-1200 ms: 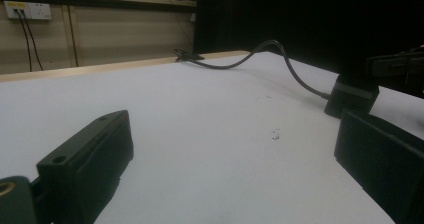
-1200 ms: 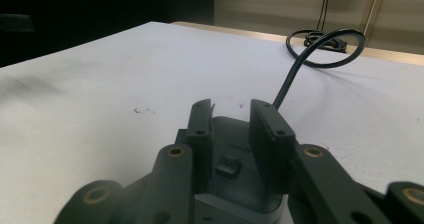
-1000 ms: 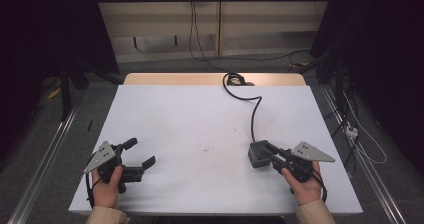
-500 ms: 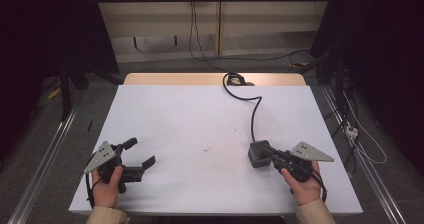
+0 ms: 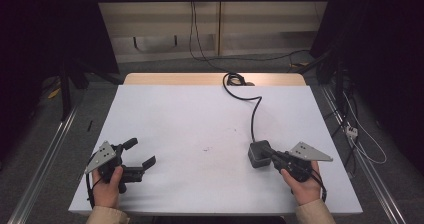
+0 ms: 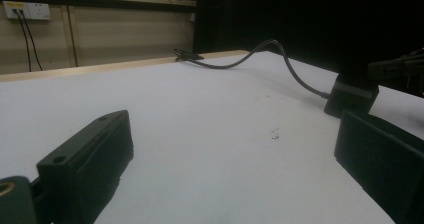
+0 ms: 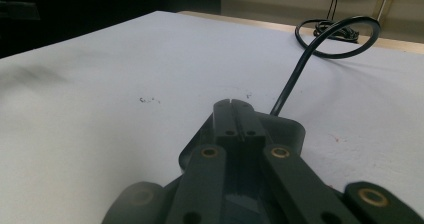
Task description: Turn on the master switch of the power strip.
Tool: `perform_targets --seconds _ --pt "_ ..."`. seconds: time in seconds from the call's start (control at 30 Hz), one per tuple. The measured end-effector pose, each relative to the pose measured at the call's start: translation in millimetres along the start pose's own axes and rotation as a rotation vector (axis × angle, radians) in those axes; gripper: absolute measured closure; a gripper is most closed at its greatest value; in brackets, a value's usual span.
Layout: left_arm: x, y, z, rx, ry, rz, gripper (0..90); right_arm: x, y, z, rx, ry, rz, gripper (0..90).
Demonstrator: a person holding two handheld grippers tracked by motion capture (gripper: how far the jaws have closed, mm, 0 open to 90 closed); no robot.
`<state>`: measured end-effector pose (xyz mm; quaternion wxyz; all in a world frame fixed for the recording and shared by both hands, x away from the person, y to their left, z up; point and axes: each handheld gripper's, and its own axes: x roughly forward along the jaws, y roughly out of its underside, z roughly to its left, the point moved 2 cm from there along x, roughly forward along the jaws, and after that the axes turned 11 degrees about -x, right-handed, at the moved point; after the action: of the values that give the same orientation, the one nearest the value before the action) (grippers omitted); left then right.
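A black power adapter block [image 5: 258, 154] lies on the white table [image 5: 190, 119] at the right front, and its black cable [image 5: 252, 109] runs to a coil at the far edge. My right gripper [image 5: 273, 157] is shut, with its tips resting against the top of the block [image 7: 292, 129] and nothing between the jaws. In the right gripper view the closed tips [image 7: 235, 113] sit over the block, and the cable [image 7: 295, 84] rises behind them. My left gripper [image 5: 140, 153] stands open at the left front, holding nothing, jaws wide apart [image 6: 230, 174]. The adapter [image 6: 350, 98] lies far off to its right.
The cable's coil [image 5: 232, 79] sits on the wooden strip at the table's far edge. A few small dark specks [image 5: 206, 148] mark the middle of the table. Floor rails run along both sides, and wall sockets [image 6: 25, 10] are behind.
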<state>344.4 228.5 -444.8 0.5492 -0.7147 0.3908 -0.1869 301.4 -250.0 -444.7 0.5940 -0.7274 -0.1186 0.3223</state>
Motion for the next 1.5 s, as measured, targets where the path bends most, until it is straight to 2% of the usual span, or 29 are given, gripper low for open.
perform_targets --seconds 0.3,0.73,1.3,1.5 --pt "-0.2 0.1 0.4 -0.002 0.001 0.001 2.0 0.1 0.7 -0.9 -0.003 0.010 0.007 90.0" --pt "-0.1 0.3 0.4 -0.002 0.002 0.002 2.0 2.0 2.7 0.0 -0.041 0.020 0.025 90.0" --pt "0.1 0.3 -0.4 -0.003 0.002 0.001 2.0 2.1 4.6 0.3 -0.039 0.022 0.021 90.0" --pt "-0.6 0.2 -0.3 -0.004 0.000 -0.001 1.9 2.1 4.1 1.4 -0.054 0.029 0.030 90.0"
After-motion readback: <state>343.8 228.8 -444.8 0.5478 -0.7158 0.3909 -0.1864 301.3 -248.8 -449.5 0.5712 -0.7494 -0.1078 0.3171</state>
